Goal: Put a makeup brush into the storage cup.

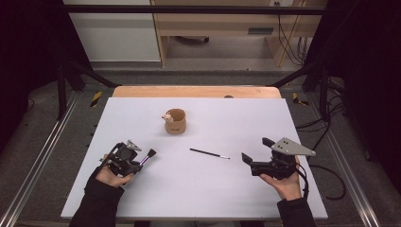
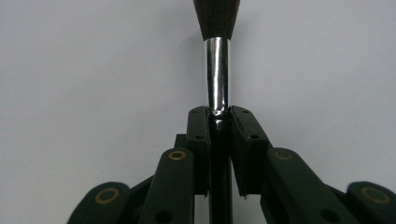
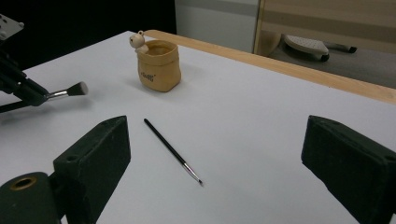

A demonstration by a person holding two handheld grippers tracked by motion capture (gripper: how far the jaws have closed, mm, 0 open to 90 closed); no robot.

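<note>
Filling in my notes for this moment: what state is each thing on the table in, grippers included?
Left gripper: shut on the big brush.
Big brush: held by its handle, bristles pointing away.
Right gripper: open, nothing between its jaws.
Thin brush: lying flat on the table, untouched.
Pot: upright, open at the top.

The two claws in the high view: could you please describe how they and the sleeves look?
Both are black. The right claw carries a grey three-cornered plate and trails a black cable. The left claw shows brass-coloured pivot rings. Both sleeves are dark.
</note>
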